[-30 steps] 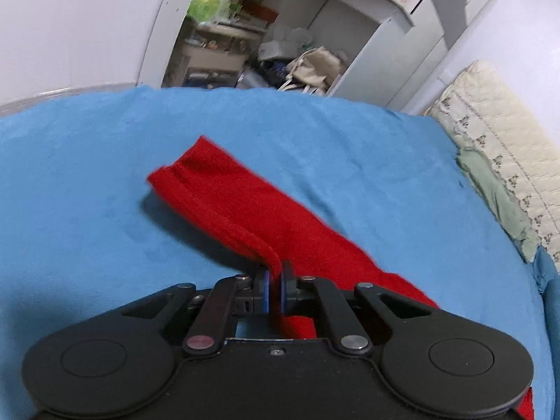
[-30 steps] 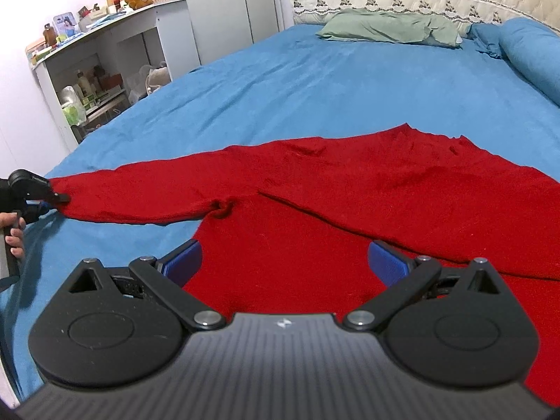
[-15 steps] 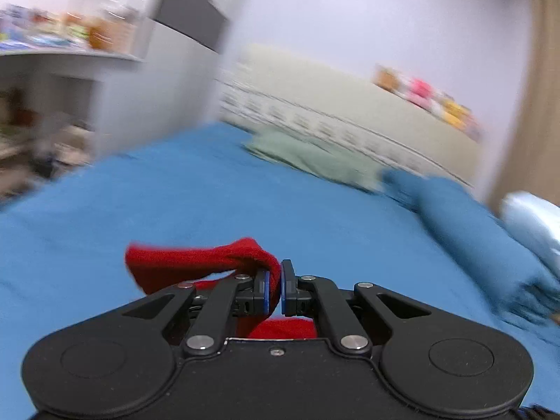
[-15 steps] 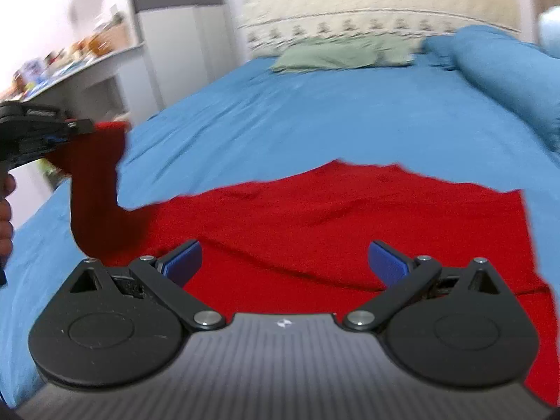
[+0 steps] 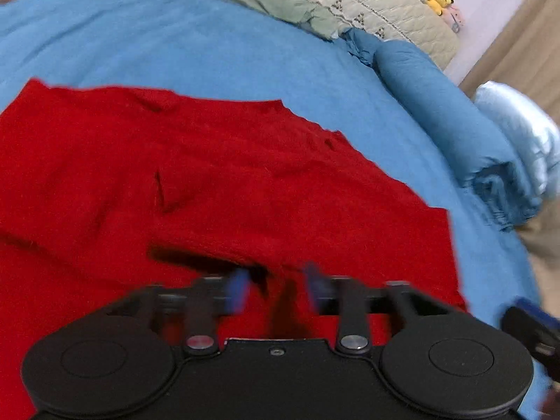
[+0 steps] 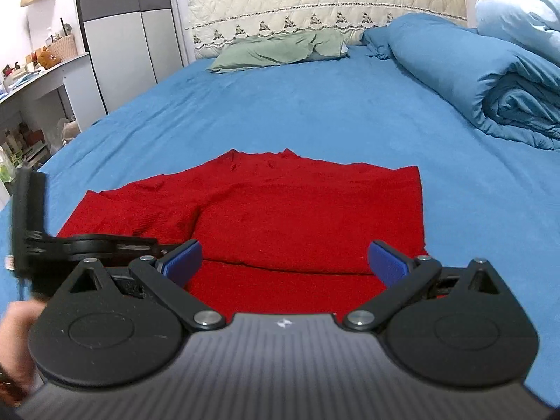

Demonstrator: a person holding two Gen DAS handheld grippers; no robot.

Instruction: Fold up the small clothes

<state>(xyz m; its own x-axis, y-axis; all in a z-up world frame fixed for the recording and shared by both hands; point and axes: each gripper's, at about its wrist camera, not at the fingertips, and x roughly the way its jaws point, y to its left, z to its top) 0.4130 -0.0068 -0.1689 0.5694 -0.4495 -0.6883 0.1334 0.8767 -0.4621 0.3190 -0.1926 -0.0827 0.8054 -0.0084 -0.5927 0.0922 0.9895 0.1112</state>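
The left gripper [image 5: 276, 288] is held low over the near part of the red sweater [image 5: 217, 182], its jaws having just been opening; they now stand apart, blurred, with cloth showing between the fingers but no pad pressing on it. This is judged to be a release: a sleeve has been laid across the body of the garment so that 1 side fold is made. The right gripper [image 6: 285, 262] is spread wide and holds nothing; it hovers above the near hem, probably kept ready for the next fold.

The sweater [image 6: 280, 206] lies straight ahead of and beneath both grippers, on the blue bedsheet [image 6: 315, 105]. It is a bright red knit, roughly rectangular now, with the neckline at the far edge from the grippers. A folded layer is seen ending in a straight edge just beyond the right gripper's fingertips, and a few shallow creases remain. To the left of the right gripper, the left tool [image 6: 80, 245] is seen close beside it.
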